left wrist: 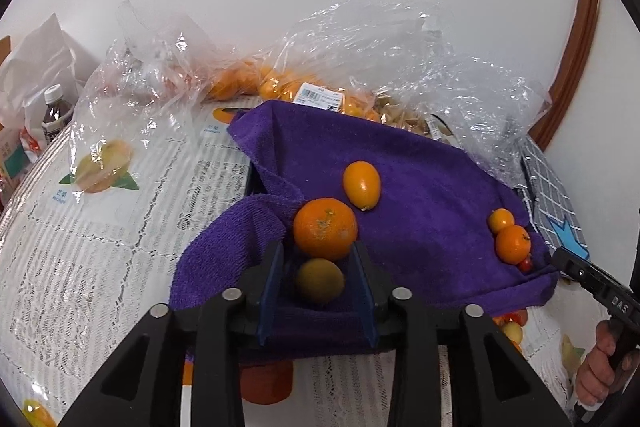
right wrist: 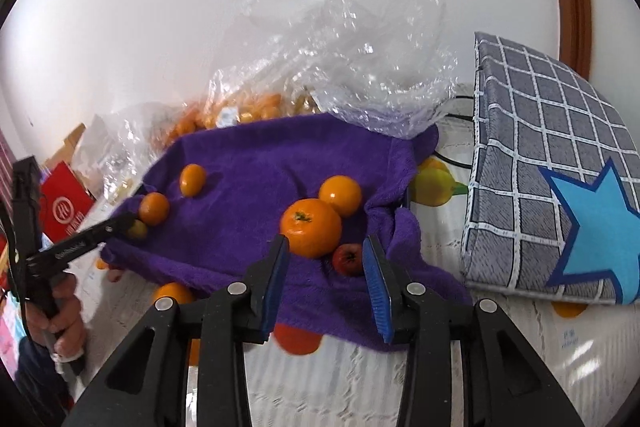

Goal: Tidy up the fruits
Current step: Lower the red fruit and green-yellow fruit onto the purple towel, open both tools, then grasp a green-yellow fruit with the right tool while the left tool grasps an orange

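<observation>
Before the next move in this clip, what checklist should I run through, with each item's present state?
1. Left tongs open: ok.
2. Greenish fruit between the left tongs, pads clear of it: ok.
3. Right tongs open, nothing gripped: ok.
4. Small red fruit touching the right tongs: cannot tell.
5. Large orange ahead of the left tongs rests on the purple towel: ok.

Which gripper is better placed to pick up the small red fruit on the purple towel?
Right. The small red fruit sits just ahead of the right gripper, by its right-hand finger, jaws open. The left gripper is at the far end of the purple towel, its open jaws around a greenish fruit.
</observation>
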